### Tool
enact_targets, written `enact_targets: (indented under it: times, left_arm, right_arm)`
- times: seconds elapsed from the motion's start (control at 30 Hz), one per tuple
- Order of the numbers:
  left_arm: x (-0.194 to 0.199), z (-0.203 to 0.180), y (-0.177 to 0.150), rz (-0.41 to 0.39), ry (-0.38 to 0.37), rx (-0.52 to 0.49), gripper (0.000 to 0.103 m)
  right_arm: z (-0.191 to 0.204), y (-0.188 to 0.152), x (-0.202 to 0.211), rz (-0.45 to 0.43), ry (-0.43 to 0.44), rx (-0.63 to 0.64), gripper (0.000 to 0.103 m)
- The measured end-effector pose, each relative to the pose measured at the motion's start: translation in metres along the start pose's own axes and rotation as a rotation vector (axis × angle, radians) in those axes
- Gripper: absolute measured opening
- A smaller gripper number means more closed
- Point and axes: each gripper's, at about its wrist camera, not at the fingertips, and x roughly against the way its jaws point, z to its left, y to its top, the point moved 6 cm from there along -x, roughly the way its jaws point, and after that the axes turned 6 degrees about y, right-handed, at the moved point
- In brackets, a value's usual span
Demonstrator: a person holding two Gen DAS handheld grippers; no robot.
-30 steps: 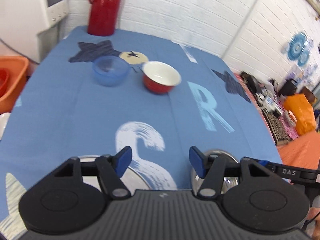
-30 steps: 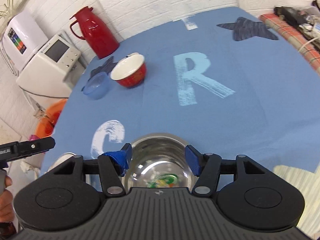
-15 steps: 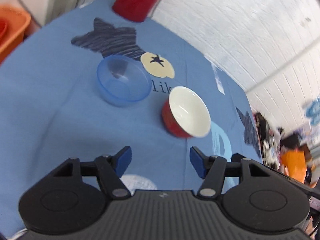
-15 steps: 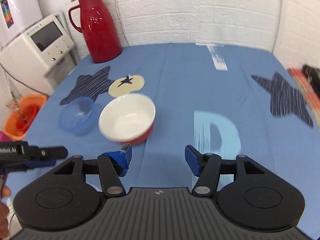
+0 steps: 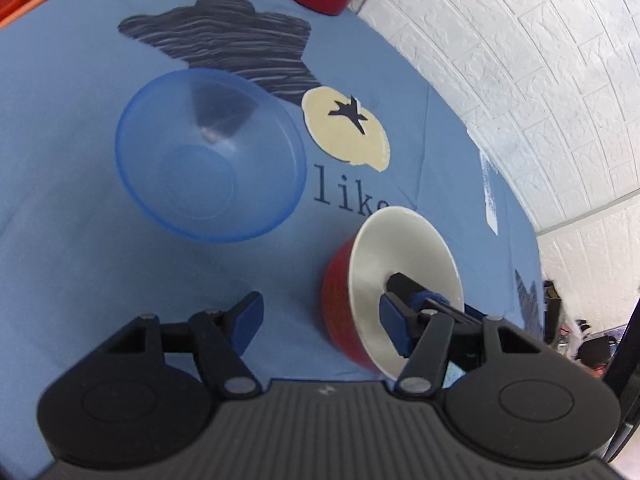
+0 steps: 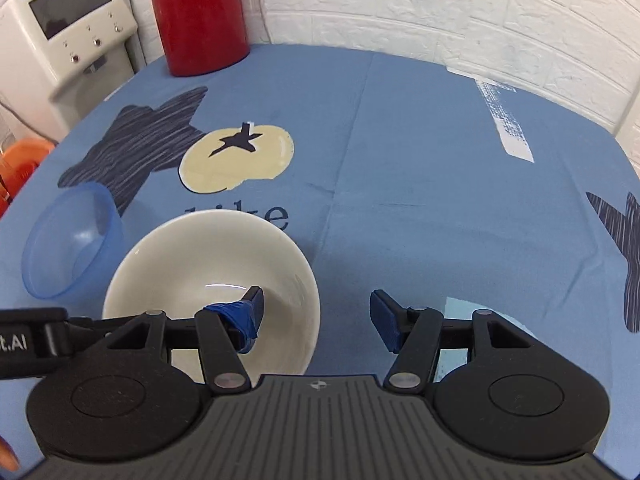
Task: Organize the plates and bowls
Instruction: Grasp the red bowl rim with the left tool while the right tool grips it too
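Straddling the near rim of the red bowl [image 6: 208, 280], the right gripper [image 6: 316, 316] has its jaws wide apart: its left finger sits inside the white interior, its right finger outside over the blue tablecloth [image 6: 420, 140]. Nothing is clamped yet. In the left wrist view the same bowl appears red-walled, and a finger of the right gripper shows inside it.

The left gripper [image 5: 322, 322] is also parted and empty. The red bowl lies just ahead and to the right of its fingers; the blue translucent bowl [image 5: 208, 156] sits ahead and to the left, near but apart from the red one. In my judgement the step in hand is a rim grasp on the red bowl, probably to nest it with the blue bowl.

Risks noted:
1. The wall looks smooth and glazed; a shallow bite on the rim could let the bowl pivot or slip when lifted.
2. Closing off-centre could push the bowl sideways across the cloth, possibly into the blue bowl.
3. The 2 grippers are close together at the red bowl; crossing paths could cause a knock.
4. The blue bowl looks light; any contact would probably shift it.

A red jug [image 6: 200, 16] stands well beyond both bowls, clear of the work.
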Motion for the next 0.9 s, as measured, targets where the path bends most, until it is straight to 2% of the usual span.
enact_targets:
  times: [0.17, 0.23, 0.37, 0.4, 0.43, 0.5, 0.53, 0.6, 0.8, 0.9]
  left_arm:
    - [-0.002, -0.003, -0.003, 0.016, -0.010, -0.017, 0.060]
    - [-0.005, -0.004, -0.004, 0.043, -0.028, -0.016, 0.057]
    - [-0.008, -0.003, -0.001, 0.036, -0.027, -0.011, 0.049]
    - [-0.009, -0.002, 0.000, 0.041, -0.025, -0.012, 0.040]
    - [-0.011, -0.002, 0.000, 0.053, -0.017, -0.028, 0.025]
    - [-0.013, -0.002, -0.002, 0.072, -0.016, -0.041, 0.013]
    - [-0.013, -0.002, -0.003, 0.067, -0.009, -0.050, 0.012]
    - [-0.013, -0.003, -0.004, 0.061, -0.008, -0.066, 0.009]
    - [-0.008, -0.004, -0.005, 0.054, -0.001, -0.116, 0.007]
    - [-0.002, -0.002, -0.009, 0.040, 0.011, -0.158, 0.007]
  right_arm:
    - [-0.004, 0.002, -0.003, 0.021, 0.045, -0.015, 0.045]
    - [-0.005, 0.002, -0.002, 0.035, 0.039, -0.020, 0.045]
    - [-0.002, 0.006, -0.001, 0.020, 0.017, -0.014, 0.043]
    - [0.000, 0.007, -0.001, 0.008, 0.014, -0.007, 0.042]
    - [0.002, 0.009, 0.000, -0.010, 0.023, -0.006, 0.040]
    - [0.007, 0.011, 0.001, -0.025, 0.053, 0.007, 0.034]
    - [0.010, 0.011, 0.001, -0.029, 0.066, 0.013, 0.024]
    - [0.016, 0.007, 0.002, -0.026, 0.092, 0.023, 0.015]
    - [0.016, -0.007, 0.008, 0.011, 0.119, -0.021, 0.016]
    - [0.017, -0.021, 0.012, 0.044, 0.149, -0.097, 0.018]
